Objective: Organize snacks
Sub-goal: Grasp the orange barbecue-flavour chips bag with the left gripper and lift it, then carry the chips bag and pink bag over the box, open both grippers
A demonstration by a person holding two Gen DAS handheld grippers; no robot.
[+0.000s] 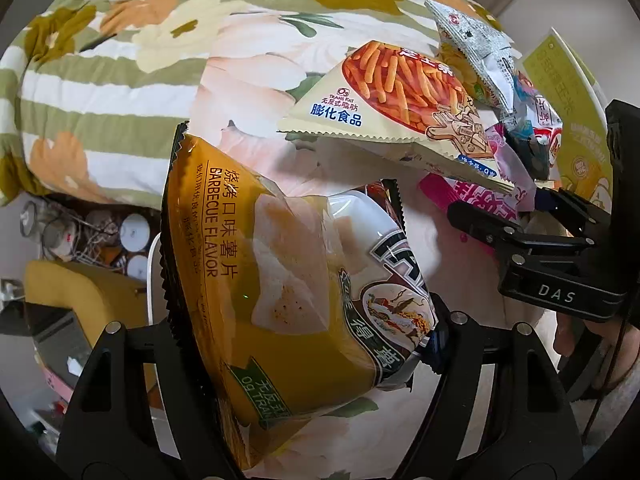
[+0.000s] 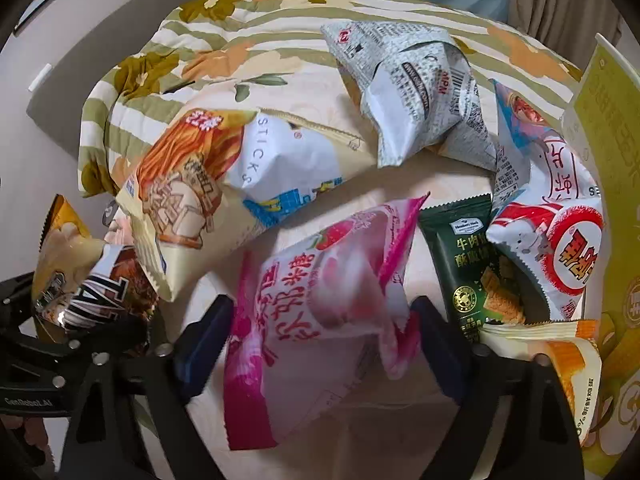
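Observation:
My left gripper is shut on a yellow barbecue potato chip bag and holds it above the floral bedding; both fingers press its sides. The same bag shows at the lower left of the right wrist view. My right gripper points down over the snack pile. A pink and white snack bag sits crumpled between its fingers, and both pads touch it. In the left wrist view the right gripper is at the right edge, on the pink bag.
A cream cheese-sticks bag, a grey-white bag, a red and white bag, a green pack and an orange pack lie on the floral quilt. A yellow-green box stands at the right. Floor clutter lies beyond the bed's edge.

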